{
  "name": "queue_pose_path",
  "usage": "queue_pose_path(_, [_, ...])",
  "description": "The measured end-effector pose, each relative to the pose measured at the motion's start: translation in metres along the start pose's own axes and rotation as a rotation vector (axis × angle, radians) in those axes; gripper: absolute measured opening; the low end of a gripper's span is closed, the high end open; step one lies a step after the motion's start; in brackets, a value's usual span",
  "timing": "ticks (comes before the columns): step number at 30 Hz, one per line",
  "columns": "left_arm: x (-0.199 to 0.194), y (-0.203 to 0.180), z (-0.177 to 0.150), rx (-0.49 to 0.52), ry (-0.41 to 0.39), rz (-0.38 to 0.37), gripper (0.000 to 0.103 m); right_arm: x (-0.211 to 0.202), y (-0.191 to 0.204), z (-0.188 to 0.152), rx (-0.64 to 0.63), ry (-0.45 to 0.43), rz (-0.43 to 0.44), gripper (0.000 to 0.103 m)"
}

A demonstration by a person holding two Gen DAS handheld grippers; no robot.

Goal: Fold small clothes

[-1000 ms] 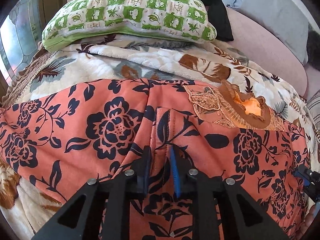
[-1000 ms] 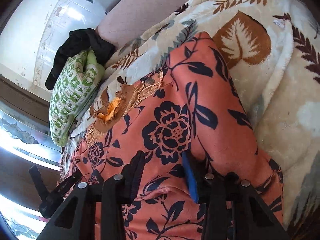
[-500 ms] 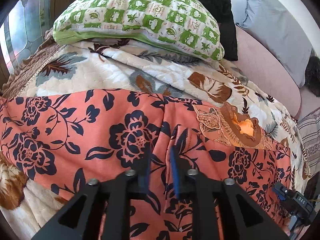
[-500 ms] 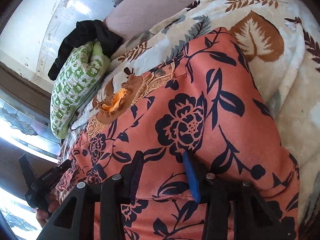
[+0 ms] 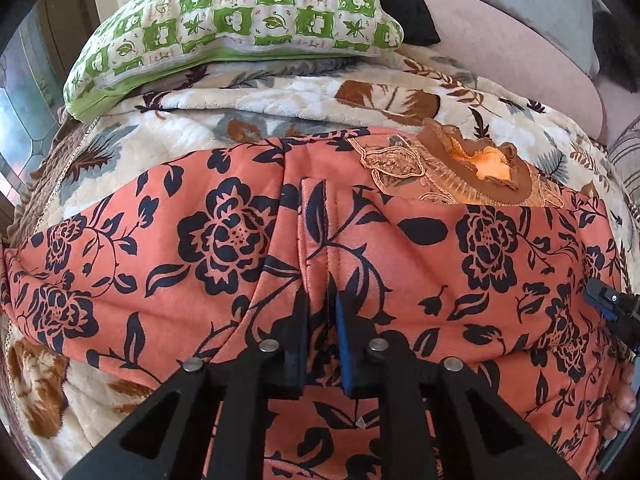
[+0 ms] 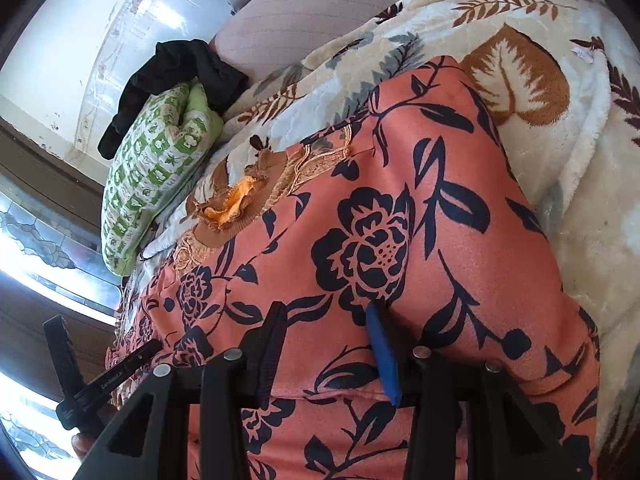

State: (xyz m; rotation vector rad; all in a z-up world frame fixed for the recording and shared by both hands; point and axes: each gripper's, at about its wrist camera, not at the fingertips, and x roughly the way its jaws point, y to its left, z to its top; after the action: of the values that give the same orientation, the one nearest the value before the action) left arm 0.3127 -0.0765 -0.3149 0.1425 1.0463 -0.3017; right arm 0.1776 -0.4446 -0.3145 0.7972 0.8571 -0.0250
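A coral garment [image 5: 224, 240] with a dark navy flower print lies spread over a leaf-patterned blanket [image 5: 280, 96]; its brown and orange neck trim [image 5: 480, 168] sits at the far right. My left gripper [image 5: 321, 320] points steeply down at the middle, its jaws closing tight on a raised seam ridge of the fabric. In the right wrist view, my right gripper [image 6: 326, 332] has a thick bulge of the same garment [image 6: 380, 240] pinched between its half-spread fingers near the hem. Each gripper shows at the other view's edge: the right gripper [image 5: 612, 308] and the left gripper [image 6: 120, 368].
A green checked pillow [image 5: 240, 12] rests at the blanket's far end with black clothing [image 6: 180, 68] beside it. A pink sofa back [image 5: 520, 48] runs behind. A person's fingers [image 5: 620, 412] show at the right edge. A window [image 6: 36, 248] is on the left.
The left gripper pulled back with wider jaws half a second ago, then dropped in again and closed on the seam ridge. The right gripper kept its hold and barely moved.
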Motion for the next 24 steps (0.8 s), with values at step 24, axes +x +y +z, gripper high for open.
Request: queue_pose_path(24, [-0.045, 0.061, -0.015, -0.2, -0.08, 0.166, 0.013, 0.007, 0.015, -0.002, -0.06, 0.003, 0.012, 0.047])
